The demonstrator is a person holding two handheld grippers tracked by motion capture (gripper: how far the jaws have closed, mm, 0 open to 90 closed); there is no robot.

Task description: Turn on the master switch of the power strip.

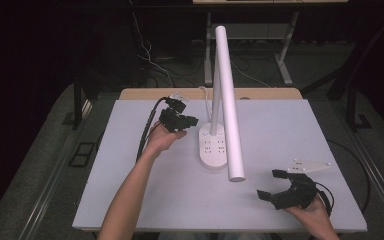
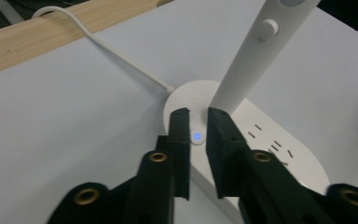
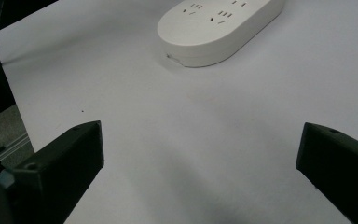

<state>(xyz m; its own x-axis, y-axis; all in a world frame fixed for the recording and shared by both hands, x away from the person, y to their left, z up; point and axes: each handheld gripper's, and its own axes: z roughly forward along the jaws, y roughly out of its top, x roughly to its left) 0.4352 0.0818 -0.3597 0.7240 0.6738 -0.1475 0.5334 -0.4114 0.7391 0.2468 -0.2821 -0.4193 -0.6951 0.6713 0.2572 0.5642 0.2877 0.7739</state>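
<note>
A white desk lamp stands mid-table on a power-strip base (image 1: pixel 214 147), its long tube head (image 1: pixel 228 100) slanting toward me. My left gripper (image 1: pixel 192 120) hovers just left of the base's back end. In the left gripper view its jaws (image 2: pixel 198 116) stand a narrow gap apart with nothing between them. Through the gap shows a small round button (image 2: pixel 196 136) lit blue, beside the lamp post (image 2: pixel 247 60). My right gripper (image 1: pixel 270 184) rests at the front right, jaws wide open (image 3: pixel 200 140) and empty. The base's socket end (image 3: pixel 219 25) lies ahead of it.
The white table top (image 1: pixel 155 190) has a wooden strip (image 1: pixel 145 94) along its back edge. A white cord (image 2: pixel 116 51) runs from the base over that edge. The post carries a round knob (image 2: pixel 267 29). The tube head overhangs the table's middle.
</note>
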